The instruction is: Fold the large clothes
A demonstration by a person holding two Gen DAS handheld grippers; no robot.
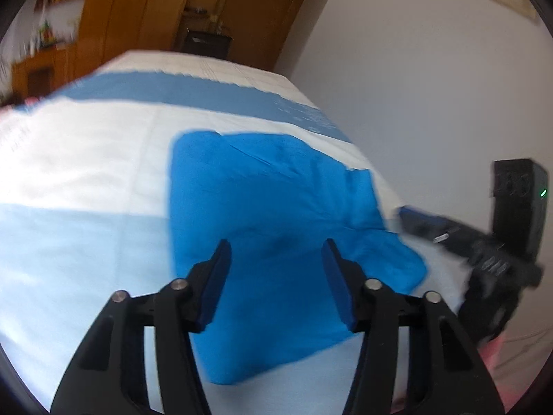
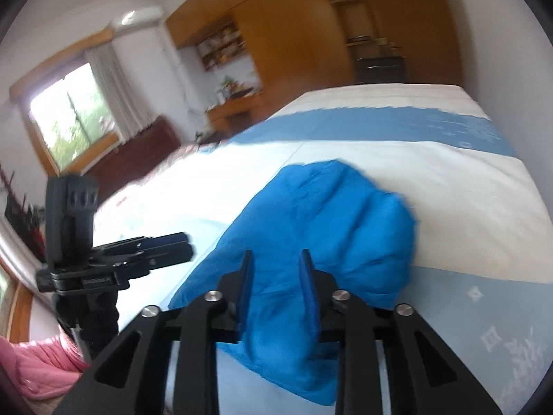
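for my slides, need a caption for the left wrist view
Open left tongs above a blue garment on the striped bed.

Bed, white-and-blue striped cover [image 1: 86, 159]; wooden wardrobe [image 2: 283, 34] behind; curtained window [image 2: 72, 114]; pink fabric [image 2: 41, 363] at edge.

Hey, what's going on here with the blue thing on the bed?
A person holding a gripper in each hand is working on a blue garment lying bunched on a bed with a blue-and-white cover. The left gripper and the right gripper both hover open over the garment's near side, gripping nothing. The garment looks rumpled, not neatly folded.
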